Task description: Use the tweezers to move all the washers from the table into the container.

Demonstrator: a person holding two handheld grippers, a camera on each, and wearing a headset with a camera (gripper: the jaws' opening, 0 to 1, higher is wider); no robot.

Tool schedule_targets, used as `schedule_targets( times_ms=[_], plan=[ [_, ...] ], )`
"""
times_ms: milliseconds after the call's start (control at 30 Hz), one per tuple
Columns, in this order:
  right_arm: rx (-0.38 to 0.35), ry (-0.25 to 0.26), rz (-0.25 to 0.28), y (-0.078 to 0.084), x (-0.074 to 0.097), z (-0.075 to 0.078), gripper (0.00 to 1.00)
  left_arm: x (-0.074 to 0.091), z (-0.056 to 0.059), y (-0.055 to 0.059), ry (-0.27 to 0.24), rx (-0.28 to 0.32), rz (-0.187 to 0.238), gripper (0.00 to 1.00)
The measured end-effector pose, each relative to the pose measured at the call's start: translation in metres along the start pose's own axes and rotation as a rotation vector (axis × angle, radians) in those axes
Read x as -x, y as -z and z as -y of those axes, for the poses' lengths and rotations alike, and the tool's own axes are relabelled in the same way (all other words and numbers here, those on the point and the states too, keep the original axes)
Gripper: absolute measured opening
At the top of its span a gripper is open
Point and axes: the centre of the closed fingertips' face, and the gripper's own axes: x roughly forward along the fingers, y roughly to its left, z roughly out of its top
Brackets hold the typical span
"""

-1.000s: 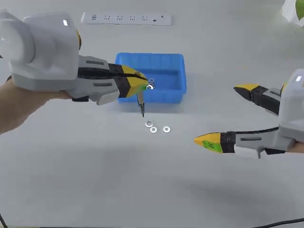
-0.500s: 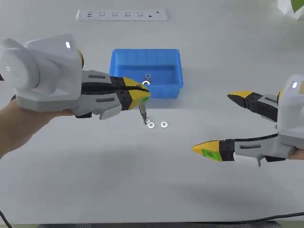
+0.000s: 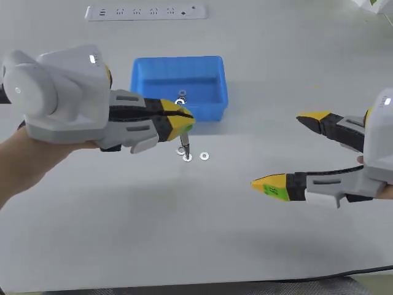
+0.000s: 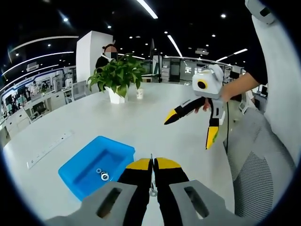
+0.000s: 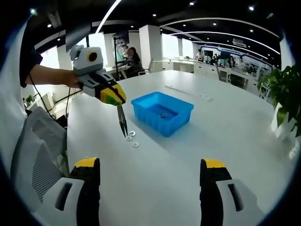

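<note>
My left gripper (image 3: 188, 120) is shut on slim metal tweezers (image 3: 184, 145) that point down at the table. The tweezer tips sit right at one of the small silver washers (image 3: 187, 158); another washer (image 3: 204, 156) lies just to its right. Whether the tips hold a washer I cannot tell. Behind them stands the blue container (image 3: 209, 110) with washers (image 3: 180, 101) inside. In the left gripper view the jaws (image 4: 151, 164) clamp the tweezers (image 4: 151, 176). My right gripper (image 3: 288, 150) hovers open at the right, with nothing between its jaws. The right gripper view shows the tweezers (image 5: 122, 120) over the washers (image 5: 131, 134).
A white power strip (image 3: 147, 11) lies at the table's far edge behind the container. A potted plant (image 4: 117, 77) stands farther off on the table. An office chair (image 5: 42, 155) is beside the table. Bare white tabletop spreads between the two grippers.
My left gripper has brought the tweezers down from in front of the container to the washers on the table. The right gripper has stayed open and nearly still.
</note>
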Motion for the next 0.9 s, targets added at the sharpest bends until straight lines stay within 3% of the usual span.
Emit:
schedule_targets(
  times_ms=[267,900],
  plan=[
    [-0.003,-0.007,-0.003,0.001,-0.002,-0.001,0.88,-0.004,0.002,0.008,0.015,-0.013,-0.025,0.06],
    [-0.021,-0.025,-0.009,0.001,-0.005,-0.002,0.86,-0.008,0.006,0.01,0.03,-0.035,-0.031,0.06]
  ],
)
